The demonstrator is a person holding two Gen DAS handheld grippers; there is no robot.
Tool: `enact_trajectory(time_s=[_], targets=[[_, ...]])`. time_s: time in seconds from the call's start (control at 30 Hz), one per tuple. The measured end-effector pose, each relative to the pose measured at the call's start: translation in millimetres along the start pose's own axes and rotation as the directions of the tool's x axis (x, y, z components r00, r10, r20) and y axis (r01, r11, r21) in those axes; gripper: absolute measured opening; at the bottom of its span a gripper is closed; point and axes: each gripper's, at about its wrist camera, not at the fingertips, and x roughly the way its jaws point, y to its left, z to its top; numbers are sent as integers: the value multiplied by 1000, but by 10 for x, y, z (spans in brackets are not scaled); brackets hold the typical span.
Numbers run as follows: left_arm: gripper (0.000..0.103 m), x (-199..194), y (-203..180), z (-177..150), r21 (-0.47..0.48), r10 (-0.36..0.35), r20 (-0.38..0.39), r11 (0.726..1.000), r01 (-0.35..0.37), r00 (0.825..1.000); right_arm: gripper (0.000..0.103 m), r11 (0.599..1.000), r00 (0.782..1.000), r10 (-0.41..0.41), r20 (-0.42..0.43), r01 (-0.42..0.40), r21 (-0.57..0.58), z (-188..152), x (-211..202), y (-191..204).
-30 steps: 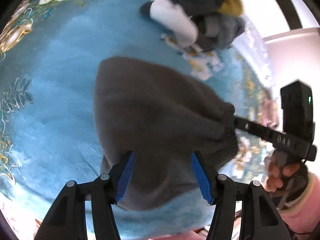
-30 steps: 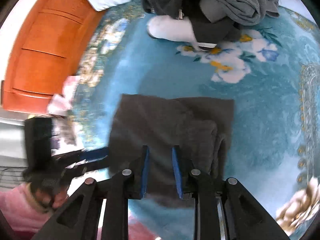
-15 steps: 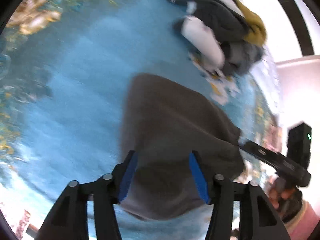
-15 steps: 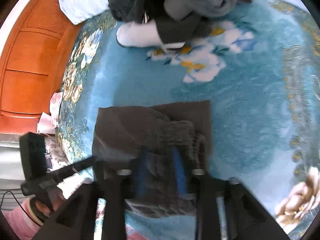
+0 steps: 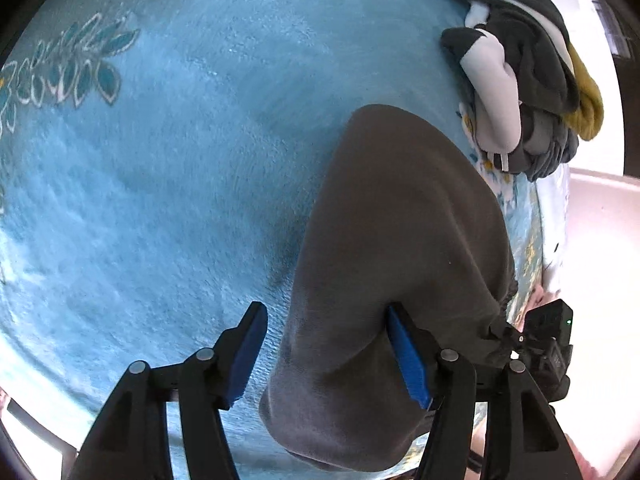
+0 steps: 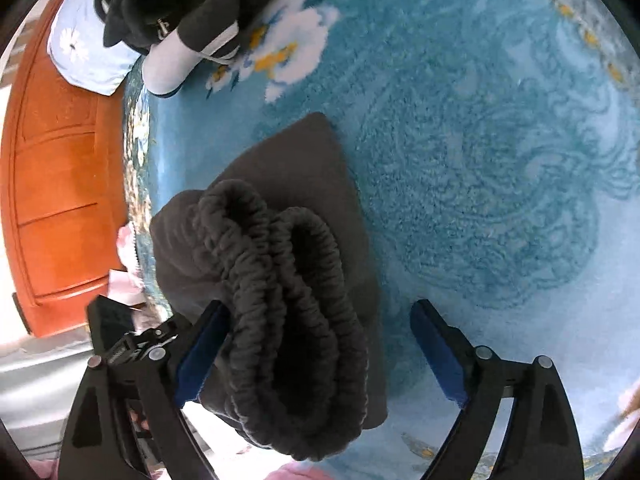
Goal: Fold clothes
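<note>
- Left gripper [image 5: 326, 354] hovers over the blue bedspread [image 5: 168, 184], jaws wide and holding nothing; a second ago it straddled the middle of the brown trousers [image 5: 396, 264], and it now sits at their left edge, the left finger over bare bedspread.
- The trousers lie folded into a compact bundle near the bed's edge, the gathered waistband [image 6: 288, 304] stacked on top at the near end, as the right wrist view shows.
- Right gripper [image 6: 316, 354], nearly closed on the cloth a second ago, now stands wide open around the waistband, gripping nothing; the fold appears to have been laid down and let go.
- With both grippers free, this garment looks done, bar perhaps a smoothing of the bulky waistband.
- At the far edge of the bed, a heap of unfolded clothes [image 5: 524, 76], dark grey, white and mustard, waits well apart from the bundle, suggesting much of the task remains.
- An orange wooden cabinet [image 6: 60, 184] stands beyond the bed's left edge in the right wrist view.
</note>
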Motion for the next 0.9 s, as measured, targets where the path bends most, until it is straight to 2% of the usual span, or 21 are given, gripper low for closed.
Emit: enact_trajectory(time_s=[0.07, 0.13, 0.17, 0.3, 0.37, 0.47, 0.6, 0.8, 0.9], targets=[[63, 8, 8, -1, -30, -27, -11, 999, 27, 1000, 91, 1000, 1000, 20, -15, -20, 17, -13, 9, -3], [59, 12, -5, -3, -52, -59, -23, 997, 58, 998, 83, 998, 998, 54, -22, -54, 37, -29, 7, -7], [56, 7, -46, -8, -37, -52, -24, 998, 51, 998, 77, 997, 998, 64, -21, -63, 37, -40, -7, 1], [32, -48, -244, -50, 46, -11, -12, 999, 11, 1000, 64, 999, 999, 52, -11, -52, 7, -75, -38, 110], [29, -134, -350, -80, 75, -9, 14, 997, 8, 1000, 59, 999, 999, 49, -5, -49, -17, -95, -75, 183], [28, -276, -517, -141, 103, -8, 46, 995, 3, 999, 55, 996, 998, 66, 12, -65, -53, -133, -193, 313], [28, -511, -781, -280, 138, -19, 90, 990, 7, 996, 54, 991, 995, 92, 43, -87, -106, -195, -468, 510], [28, -1093, -1180, -564, 190, -49, 161, 982, 18, 986, 54, 969, 986, 138, 93, -114, -220, -361, -1108, 771], [28, -1242, -1458, -641, 252, -84, 173, 967, 38, 981, 54, 960, 982, 141, 127, -105, -258, -421, -1414, 928]])
